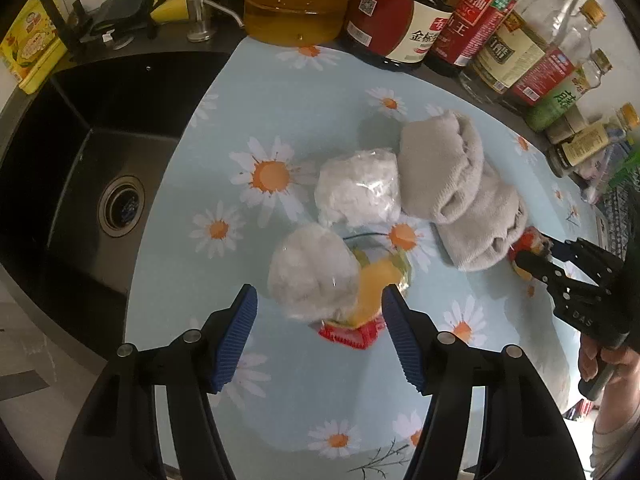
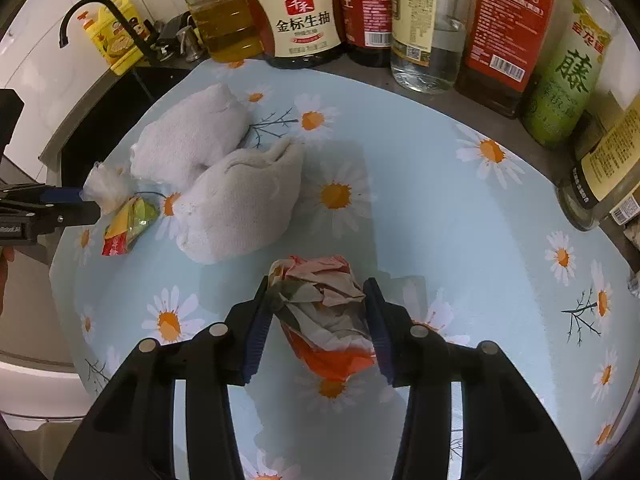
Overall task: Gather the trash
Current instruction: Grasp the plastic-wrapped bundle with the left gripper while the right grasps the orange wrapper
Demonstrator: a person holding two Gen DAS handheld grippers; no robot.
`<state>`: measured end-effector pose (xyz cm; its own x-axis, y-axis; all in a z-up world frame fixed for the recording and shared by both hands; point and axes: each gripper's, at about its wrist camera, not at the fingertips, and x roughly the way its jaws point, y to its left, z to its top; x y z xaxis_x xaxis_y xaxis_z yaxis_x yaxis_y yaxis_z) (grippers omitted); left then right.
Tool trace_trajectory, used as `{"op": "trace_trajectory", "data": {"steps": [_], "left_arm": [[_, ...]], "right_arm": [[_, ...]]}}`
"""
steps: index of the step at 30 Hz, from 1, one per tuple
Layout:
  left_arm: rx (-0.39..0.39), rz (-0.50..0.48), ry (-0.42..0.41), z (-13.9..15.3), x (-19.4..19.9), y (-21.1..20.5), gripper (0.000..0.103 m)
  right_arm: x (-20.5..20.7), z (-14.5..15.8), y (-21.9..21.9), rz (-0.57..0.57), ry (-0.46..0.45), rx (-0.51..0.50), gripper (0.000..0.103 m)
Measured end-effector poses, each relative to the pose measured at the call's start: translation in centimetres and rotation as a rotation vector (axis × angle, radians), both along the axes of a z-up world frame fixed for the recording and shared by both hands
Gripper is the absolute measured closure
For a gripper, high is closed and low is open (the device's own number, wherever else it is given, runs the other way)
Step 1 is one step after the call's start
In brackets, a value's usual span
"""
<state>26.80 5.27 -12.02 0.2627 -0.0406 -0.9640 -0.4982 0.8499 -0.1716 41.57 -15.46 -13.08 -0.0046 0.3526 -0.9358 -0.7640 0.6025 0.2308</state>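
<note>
In the left wrist view my left gripper (image 1: 320,292) is open and points down at the daisy mat. A clear bag of white waste (image 1: 308,276) and a yellow and red wrapper (image 1: 372,292) lie between its blue pads, and neither pad presses on them. A second white bagged lump (image 1: 358,188) sits just beyond. My right gripper (image 2: 318,284) is shut on a crumpled orange and beige wrapper (image 2: 324,312), also seen from the side as the right gripper (image 1: 528,248). The left gripper (image 2: 86,202) shows at the left edge beside the bag (image 2: 106,188).
A rolled grey towel (image 2: 240,208) lies mid-mat between the two grippers. Sauce and oil bottles (image 2: 300,20) line the back edge. A black sink (image 1: 80,140) with its tap (image 2: 100,8) opens to the left of the mat (image 2: 440,220). A hand (image 1: 596,360) holds the right gripper.
</note>
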Motion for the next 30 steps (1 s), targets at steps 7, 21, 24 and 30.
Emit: {"op": "trace_trajectory", "data": {"steps": [7,21,24,30], "left_arm": [[0.015,0.004,0.031,-0.8,0.7,0.4,0.040],[0.032,0.021,0.003,-1.2,0.8,0.8,0.054],[0.036,0.022,-0.013,-1.0,0.6,0.8,0.055],[0.031,0.016,-0.042,-0.2,-0.7,0.8,0.055]], "right_arm": [[0.2,0.7,-1.4,-0.035,0.026,0.037,0.058],[-1.0,1.1,-2.8,-0.058,0.047,0.057,0.058],[-1.5,1.2,-2.9,-0.060,0.047,0.054,0.058],[-2.9,1.7,-3.0,-0.073,0.039,0.052,0.058]]}}
